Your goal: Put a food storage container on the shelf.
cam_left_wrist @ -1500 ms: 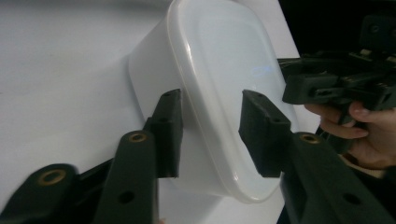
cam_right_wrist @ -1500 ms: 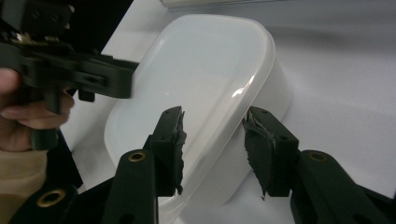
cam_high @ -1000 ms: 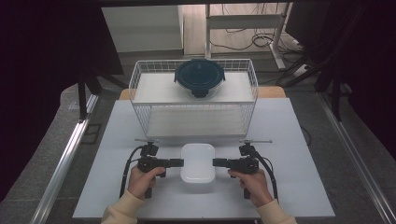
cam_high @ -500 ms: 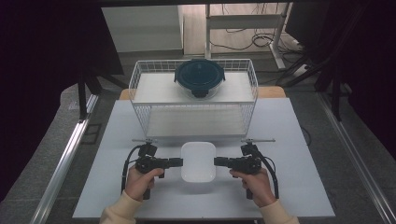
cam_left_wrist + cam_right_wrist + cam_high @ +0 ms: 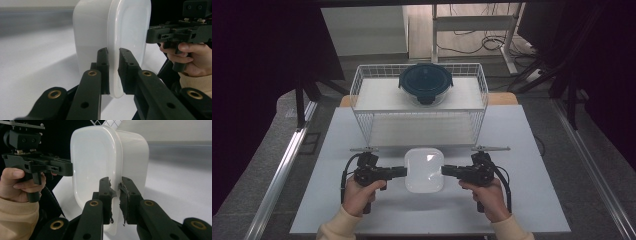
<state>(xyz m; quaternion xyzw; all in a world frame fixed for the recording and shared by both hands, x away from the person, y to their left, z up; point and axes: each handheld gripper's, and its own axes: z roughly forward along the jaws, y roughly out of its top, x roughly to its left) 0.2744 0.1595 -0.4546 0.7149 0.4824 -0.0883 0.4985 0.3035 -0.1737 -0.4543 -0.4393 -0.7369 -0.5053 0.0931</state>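
both tongs, left point(image 5: 404, 171) and right point(image 5: 444, 170), clamp the white box point(image 5: 424, 170) by its rim lip. i judge it light, stiff, slick; grip opposite edges.

two containers point(image 5: 424, 170), one wire basket point(image 5: 362, 107), two grippers point(image 5: 404, 172)

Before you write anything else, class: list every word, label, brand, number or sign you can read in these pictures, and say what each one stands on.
None can be read.
White container: plain lid and walls, no print or label.
Dark round lidded container in the wire basket: any marking on its lid is too small to tell.
Left gripper and right gripper, both clamped on the white container's rim: no lettering.
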